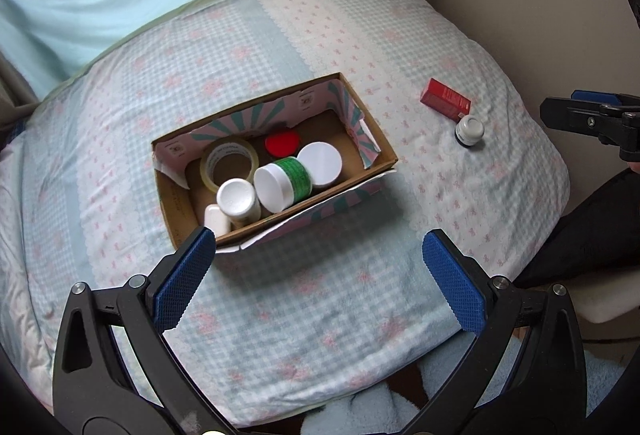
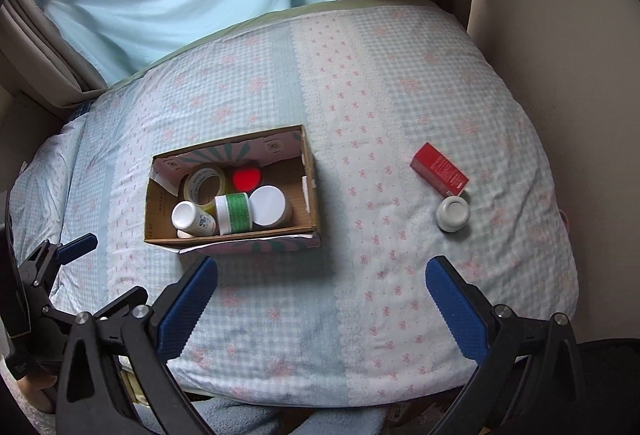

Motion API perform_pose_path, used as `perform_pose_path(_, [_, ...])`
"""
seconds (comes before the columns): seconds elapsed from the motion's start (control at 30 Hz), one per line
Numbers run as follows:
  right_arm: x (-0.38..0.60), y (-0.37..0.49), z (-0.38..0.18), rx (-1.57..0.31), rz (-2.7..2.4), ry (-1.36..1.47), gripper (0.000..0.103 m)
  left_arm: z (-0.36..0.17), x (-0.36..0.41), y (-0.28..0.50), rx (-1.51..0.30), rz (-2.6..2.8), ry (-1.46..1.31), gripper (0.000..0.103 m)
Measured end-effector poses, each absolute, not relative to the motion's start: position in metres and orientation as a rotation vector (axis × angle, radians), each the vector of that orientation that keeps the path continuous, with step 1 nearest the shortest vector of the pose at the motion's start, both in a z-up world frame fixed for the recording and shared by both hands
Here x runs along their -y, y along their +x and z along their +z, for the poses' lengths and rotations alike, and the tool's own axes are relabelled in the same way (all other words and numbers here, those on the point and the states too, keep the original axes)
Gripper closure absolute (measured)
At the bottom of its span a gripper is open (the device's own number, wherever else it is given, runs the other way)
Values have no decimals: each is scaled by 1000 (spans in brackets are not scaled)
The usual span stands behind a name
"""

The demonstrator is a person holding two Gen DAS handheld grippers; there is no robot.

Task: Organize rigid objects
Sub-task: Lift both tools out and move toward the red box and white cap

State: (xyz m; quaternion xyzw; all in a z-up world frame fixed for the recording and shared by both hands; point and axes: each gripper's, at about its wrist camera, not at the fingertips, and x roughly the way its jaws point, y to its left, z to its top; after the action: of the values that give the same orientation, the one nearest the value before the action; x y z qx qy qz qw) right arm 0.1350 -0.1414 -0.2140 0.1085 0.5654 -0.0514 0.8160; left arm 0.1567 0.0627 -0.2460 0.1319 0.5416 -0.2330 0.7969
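Outside: one red box (image 2: 439,169), one white jar (image 2: 452,214); cardboard box (image 2: 308,171) holds six.

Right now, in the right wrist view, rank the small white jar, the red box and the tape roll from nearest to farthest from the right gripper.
From the right gripper:
1. Small white jar, on the bedspread, right.
2. Red box, just behind the jar.
3. Tape roll, inside the cardboard box, far left.

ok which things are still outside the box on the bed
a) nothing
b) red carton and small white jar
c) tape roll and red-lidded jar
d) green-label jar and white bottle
b: the red carton and small white jar lie on the bedspread, right of the box.
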Motion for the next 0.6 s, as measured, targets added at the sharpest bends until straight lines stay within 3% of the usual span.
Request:
perform_pose_path(0.23, [220,145,-217,-1208,-66,155,0,-252,11,148,-1141,-449,258,0])
perform_pose_path(0.6, [310,210,-269,-1288,197,-55,0,-303,131,146,-1216,-362,134,0])
